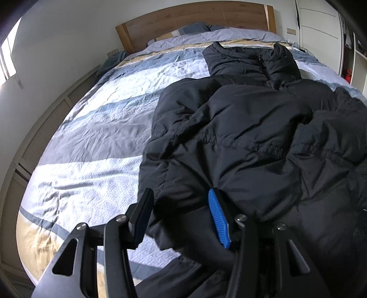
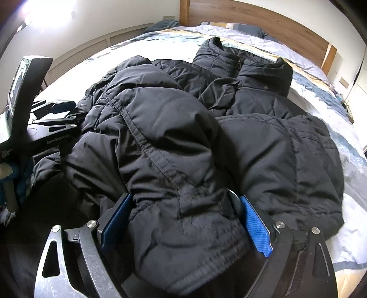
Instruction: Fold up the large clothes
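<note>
A large black puffer jacket (image 1: 240,128) lies on the bed with its collar toward the headboard; it also fills the right wrist view (image 2: 183,137). My left gripper (image 1: 180,201) is open, its fingers astride the jacket's lower left hem. My right gripper (image 2: 185,204) has its blue pads on both sides of a thick fold of the jacket's hem and grips it. The left gripper also shows at the left of the right wrist view (image 2: 59,107).
The bed has a striped blue, white and tan cover (image 1: 91,128) and a wooden headboard (image 1: 195,20). Pillows (image 1: 206,34) lie by the headboard. A low slatted cabinet (image 1: 41,137) runs along the bed's left side. White wardrobes (image 1: 321,29) stand at right.
</note>
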### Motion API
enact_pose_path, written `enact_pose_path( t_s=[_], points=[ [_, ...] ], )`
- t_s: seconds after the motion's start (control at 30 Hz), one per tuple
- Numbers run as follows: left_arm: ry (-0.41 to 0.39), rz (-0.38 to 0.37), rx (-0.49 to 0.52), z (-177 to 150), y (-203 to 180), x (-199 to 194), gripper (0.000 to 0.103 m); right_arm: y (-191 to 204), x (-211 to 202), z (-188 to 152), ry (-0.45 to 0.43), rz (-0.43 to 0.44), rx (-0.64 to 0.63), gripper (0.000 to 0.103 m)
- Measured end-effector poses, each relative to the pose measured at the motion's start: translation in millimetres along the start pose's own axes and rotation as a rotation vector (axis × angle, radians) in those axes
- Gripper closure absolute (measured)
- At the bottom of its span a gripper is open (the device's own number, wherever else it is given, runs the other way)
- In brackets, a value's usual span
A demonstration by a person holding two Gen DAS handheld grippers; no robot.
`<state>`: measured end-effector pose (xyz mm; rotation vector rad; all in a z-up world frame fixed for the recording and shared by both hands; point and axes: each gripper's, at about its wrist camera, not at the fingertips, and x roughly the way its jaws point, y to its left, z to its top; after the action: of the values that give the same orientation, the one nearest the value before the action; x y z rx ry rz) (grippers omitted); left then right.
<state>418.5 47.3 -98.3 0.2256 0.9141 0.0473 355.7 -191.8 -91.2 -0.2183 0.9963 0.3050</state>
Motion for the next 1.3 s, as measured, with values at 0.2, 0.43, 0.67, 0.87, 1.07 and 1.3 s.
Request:
enact_pose_path(
  t_s=[0.2,0.43,0.67,0.87,1.07,1.3],
  points=[
    [-0.002,0.007,-0.024,13,26,-25,0.055,-29,-39,-8,-0.040,-0.070,0.013,0.012],
    [-0.022,-0.038,-0.068,90,71,-40,0.042,-105,-83,12,-0.106,-0.174,0.086,0.012],
    [0.005,-0.118,-0.138,217,100,-8,0.039,-186,-95,101,-0.215,-0.174,0.141,0.004],
    [0.016,-0.257,-0.269,298,95,57,0.034,-248,-33,177,-0.244,-0.054,0.275,0.003],
    [0.041,-0.378,-0.364,333,56,149,0.034,-303,78,235,-0.245,0.078,0.465,0.001],
    [0.073,-0.464,-0.430,344,7,237,0.034,-330,167,261,-0.243,0.138,0.550,0.000]
  ],
)
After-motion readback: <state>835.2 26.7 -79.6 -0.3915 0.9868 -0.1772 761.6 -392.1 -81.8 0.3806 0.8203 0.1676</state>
